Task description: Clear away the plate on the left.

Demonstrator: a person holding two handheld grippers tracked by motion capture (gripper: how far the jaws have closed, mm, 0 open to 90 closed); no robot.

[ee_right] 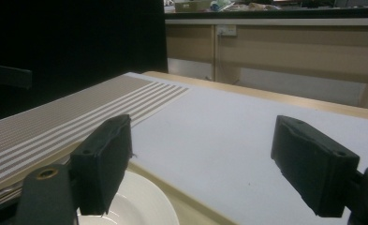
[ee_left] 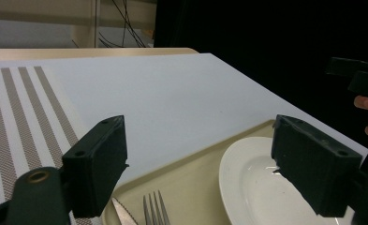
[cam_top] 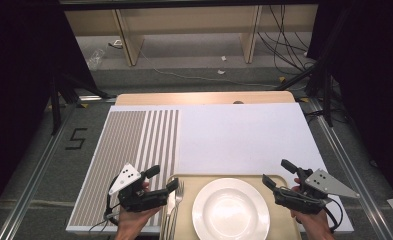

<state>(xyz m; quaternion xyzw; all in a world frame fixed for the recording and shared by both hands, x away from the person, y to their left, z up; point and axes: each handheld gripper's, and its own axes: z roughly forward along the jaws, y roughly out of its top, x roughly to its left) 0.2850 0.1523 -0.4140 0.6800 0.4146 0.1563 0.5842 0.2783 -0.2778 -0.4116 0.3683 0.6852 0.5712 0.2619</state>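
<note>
Hovering wide-jawed at lower frame — left gripper point(cam_top: 163, 179) over fork point(cam_top: 178, 192), right gripper point(cam_top: 279, 172) beside plate point(cam_top: 231, 210); probably approach stage — next, lowering onto fork.

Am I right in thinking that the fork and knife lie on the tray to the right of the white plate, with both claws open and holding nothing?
Not quite: the fork and knife lie left of the white plate on the tray, as the high view shows. The left claw and right claw are indeed open and empty.

both grippers black, blocky jaws with screw holes; grey three-cornered plates; black cables.
</note>
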